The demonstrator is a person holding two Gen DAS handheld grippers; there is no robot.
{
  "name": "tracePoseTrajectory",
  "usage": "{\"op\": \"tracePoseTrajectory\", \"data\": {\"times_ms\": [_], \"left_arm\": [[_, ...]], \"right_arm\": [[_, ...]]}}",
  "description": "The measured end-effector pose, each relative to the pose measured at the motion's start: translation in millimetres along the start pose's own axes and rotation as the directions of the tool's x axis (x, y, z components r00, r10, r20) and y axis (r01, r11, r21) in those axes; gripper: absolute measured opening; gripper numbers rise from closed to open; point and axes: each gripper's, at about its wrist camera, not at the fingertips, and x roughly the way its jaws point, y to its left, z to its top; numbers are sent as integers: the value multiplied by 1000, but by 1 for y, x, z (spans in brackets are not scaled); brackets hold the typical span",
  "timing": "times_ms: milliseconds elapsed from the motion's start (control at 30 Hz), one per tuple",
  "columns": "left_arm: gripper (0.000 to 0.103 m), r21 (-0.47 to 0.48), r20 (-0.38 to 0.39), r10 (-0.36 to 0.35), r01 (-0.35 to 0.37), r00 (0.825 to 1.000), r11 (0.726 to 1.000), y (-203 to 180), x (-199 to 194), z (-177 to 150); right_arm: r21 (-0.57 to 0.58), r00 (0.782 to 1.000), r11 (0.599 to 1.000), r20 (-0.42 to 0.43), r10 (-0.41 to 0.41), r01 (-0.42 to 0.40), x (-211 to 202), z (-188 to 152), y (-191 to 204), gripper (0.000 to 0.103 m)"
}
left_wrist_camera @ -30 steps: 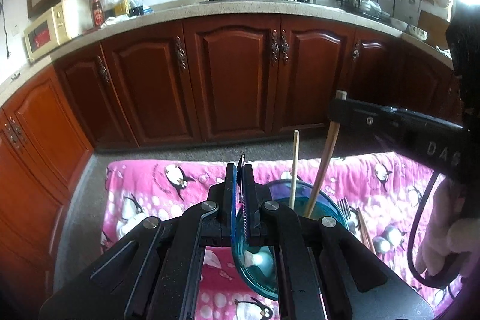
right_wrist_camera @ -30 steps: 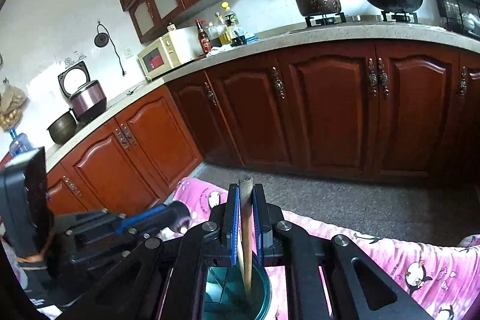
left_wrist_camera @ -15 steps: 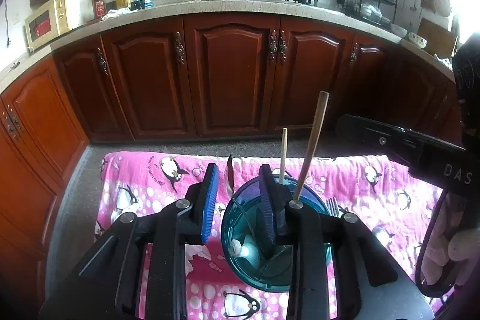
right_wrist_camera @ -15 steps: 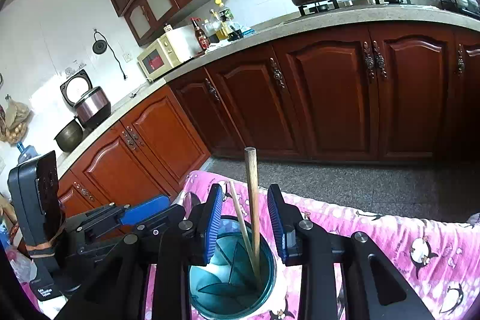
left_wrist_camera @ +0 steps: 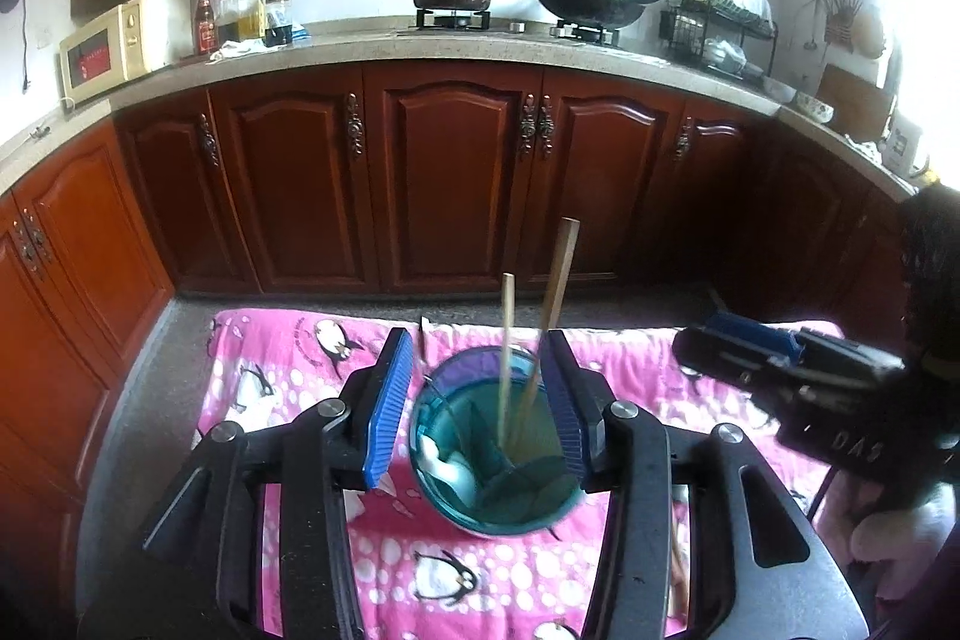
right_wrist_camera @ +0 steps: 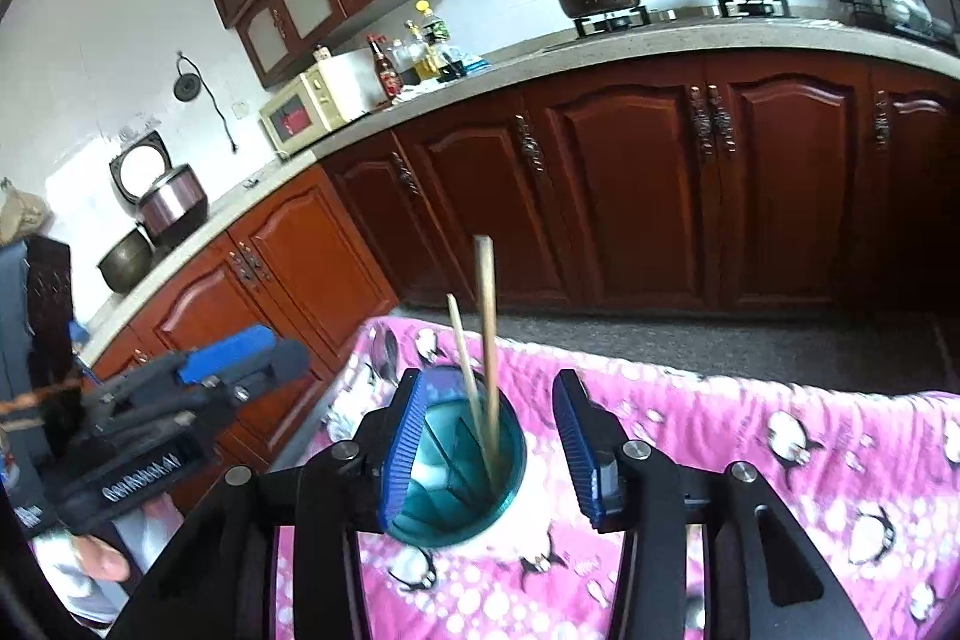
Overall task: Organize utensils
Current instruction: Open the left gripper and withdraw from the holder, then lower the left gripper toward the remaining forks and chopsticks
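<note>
- Left wrist view: my left claw point(left_wrist_camera: 480, 400) is opening, pads clear of the teal holder point(left_wrist_camera: 495, 460) between them on the pink cloth point(left_wrist_camera: 288, 370); two wooden sticks point(left_wrist_camera: 555, 292) stand inside.
- Right wrist view: my right claw point(right_wrist_camera: 489, 445) is opening too, gripping nothing; the holder point(right_wrist_camera: 456, 466) sits near its left pad.

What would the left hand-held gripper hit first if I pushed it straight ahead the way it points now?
Probably the teal utensil holder: it sits between the opening fingers of the left hand-held gripper, which grip nothing, with two wooden chopsticks standing in it. Depth is uncertain; it could pass just over the rim and hit the sticks first.
</note>
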Motion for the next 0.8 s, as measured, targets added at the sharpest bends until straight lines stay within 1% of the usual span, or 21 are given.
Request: {"op": "tracePoseTrajectory", "data": {"times_ms": [100, 200, 233, 400, 600, 700, 800], "left_arm": [[46, 0, 3, -23, 23, 1000, 1000, -9, -10, -3], [56, -8, -7, -57, 57, 998, 998, -20, -18, -9], [57, -10, -7, -66, 66, 998, 998, -24, -20, -12], [57, 2, -22, -98, 98, 995, 995, -43, -29, -24], [57, 4, -61, -141, 142, 988, 990, -61, -29, -40], [57, -17, -83, -170, 169, 982, 985, -66, -28, -50], [57, -48, -106, -191, 187, 976, 981, -64, -22, -61]], "right_arm": [[-4, 1000, 1000, -8, -25, 25, -10, -10, -2, 43], [11, 999, 999, -20, -39, 40, -22, -23, -8, 43], [15, 999, 999, -22, -44, 45, -26, -27, -10, 43], [19, 996, 996, -37, -81, 82, -47, -45, -21, 46], [38, 990, 991, -71, -124, 127, -68, -73, -43, 47], [58, 983, 985, -100, -157, 163, -75, -89, -61, 52], [85, 977, 981, -135, -162, 175, -74, -102, -77, 52]]}}
